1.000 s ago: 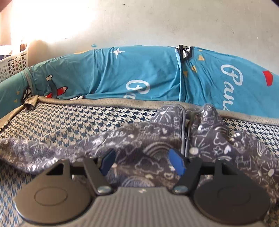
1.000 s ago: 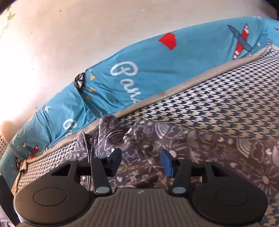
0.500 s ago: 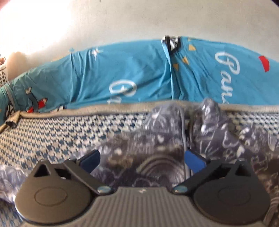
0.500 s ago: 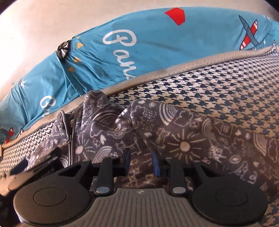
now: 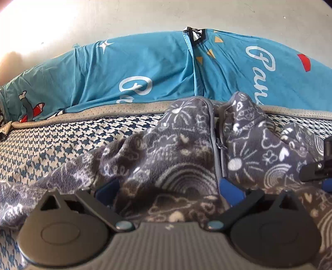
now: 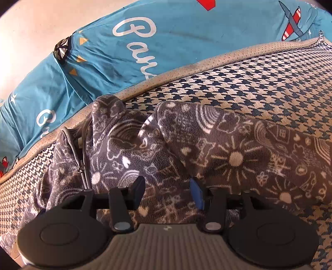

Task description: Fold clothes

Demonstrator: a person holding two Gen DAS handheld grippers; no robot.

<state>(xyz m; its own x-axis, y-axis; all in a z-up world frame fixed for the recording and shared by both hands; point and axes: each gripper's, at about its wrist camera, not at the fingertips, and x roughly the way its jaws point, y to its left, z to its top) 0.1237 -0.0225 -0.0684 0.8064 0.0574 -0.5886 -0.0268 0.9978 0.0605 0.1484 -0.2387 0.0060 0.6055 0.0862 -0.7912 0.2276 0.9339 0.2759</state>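
A grey fleece garment [image 5: 182, 153] with white doodle print and a zip [image 5: 216, 145] lies rumpled on the houndstooth bed cover [image 5: 62, 143]. My left gripper [image 5: 169, 190] hovers low over its left half, jaws spread wide, with fleece bulging between the blue pads but not pressed. In the right wrist view the same garment [image 6: 228, 149] stretches off to the right. My right gripper [image 6: 167, 192] sits over its middle, jaws opening, with the fabric lying loose between them. The right gripper's tip [image 5: 319, 168] shows at the right edge of the left wrist view.
Teal pillows [image 5: 145, 70] with white script and plane prints line the back of the bed against a pale wall [image 5: 166, 14]. A beige dotted border [image 6: 228, 56] edges the cover. Bare houndstooth cover [image 6: 259, 89] lies beyond the garment.
The left jaws spread from half-wide to fully wide as the gripper sank closer to the fleece. The right gripper shifted over the garment's middle, pinched narrower, then widened again.
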